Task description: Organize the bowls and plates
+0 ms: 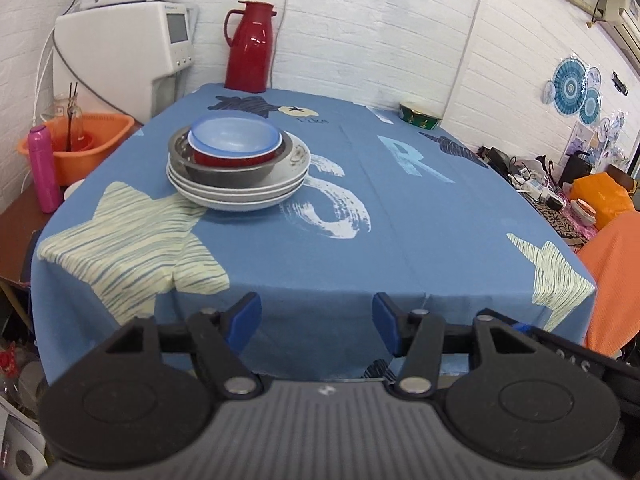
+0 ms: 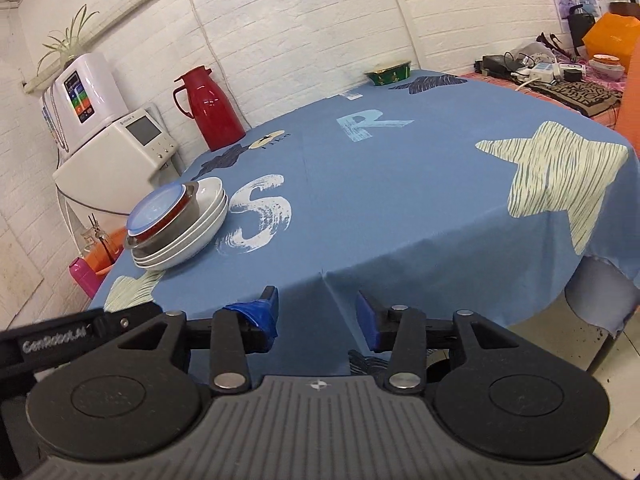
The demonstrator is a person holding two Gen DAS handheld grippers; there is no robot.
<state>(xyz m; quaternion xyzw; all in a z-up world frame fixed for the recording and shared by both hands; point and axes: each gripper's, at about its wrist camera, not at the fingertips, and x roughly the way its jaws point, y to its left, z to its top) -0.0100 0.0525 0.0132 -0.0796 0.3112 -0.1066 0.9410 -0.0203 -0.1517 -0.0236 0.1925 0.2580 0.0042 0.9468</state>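
A: One stack: pale blue plastic bowl (image 1: 234,136) in a red-rimmed bowl (image 1: 236,157), in a steel bowl (image 1: 224,172), on white ceramic plates (image 1: 240,194); it sits left on the blue star-print counter (image 1: 400,220).

B: Left hand-held gripper (image 1: 316,320) and right hand-held gripper (image 2: 318,314) spread, empty, short of the edge; a careless nudge could topple the off-centre bowls.

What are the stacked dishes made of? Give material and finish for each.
Blue bowl: translucent, matte, likely plastic. Red bowl: glossy, perhaps enamel or plastic. Grey bowl: dull reflective sheen, likely stainless steel. White plates: smooth, glazed, probably ceramic.
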